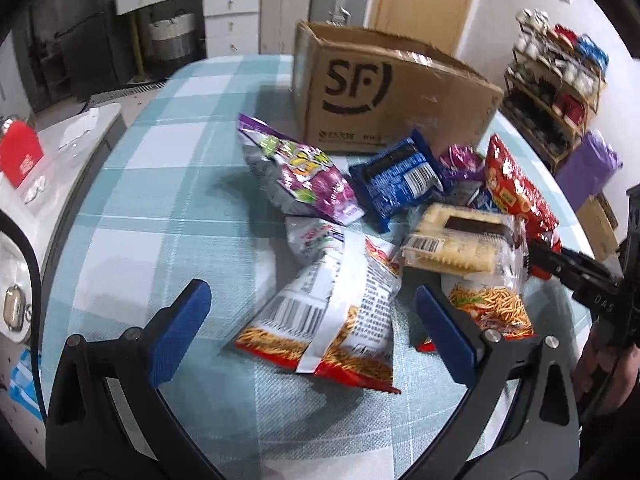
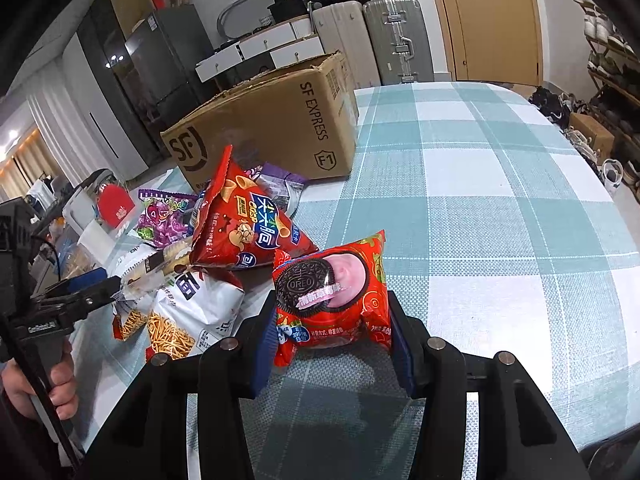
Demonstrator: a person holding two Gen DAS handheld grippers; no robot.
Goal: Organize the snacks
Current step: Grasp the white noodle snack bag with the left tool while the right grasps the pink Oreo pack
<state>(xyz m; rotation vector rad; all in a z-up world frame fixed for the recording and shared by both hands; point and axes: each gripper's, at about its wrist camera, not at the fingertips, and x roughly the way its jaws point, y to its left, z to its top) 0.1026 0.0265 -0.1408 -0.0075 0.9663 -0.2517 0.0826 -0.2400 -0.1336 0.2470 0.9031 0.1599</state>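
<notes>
R gripper [image 2: 334, 332] is clamped on the red Oreo pack [image 2: 332, 296], pads pressed to both its sides, pack held just above the checked tablecloth [image 2: 500, 200] beside the snack pile. L gripper [image 1: 310, 330] hangs released w/ jaws wide, over the noodle-stick bag [image 1: 340, 312]; I see nothing between its pads. Rest of pile, incl. purple bag [image 1: 304, 176], blue pack [image 1: 400, 180], cracker pack [image 1: 456, 244] and red crisp bag [image 2: 240, 224], lies in front of the open SF carton [image 1: 384, 92].
</notes>
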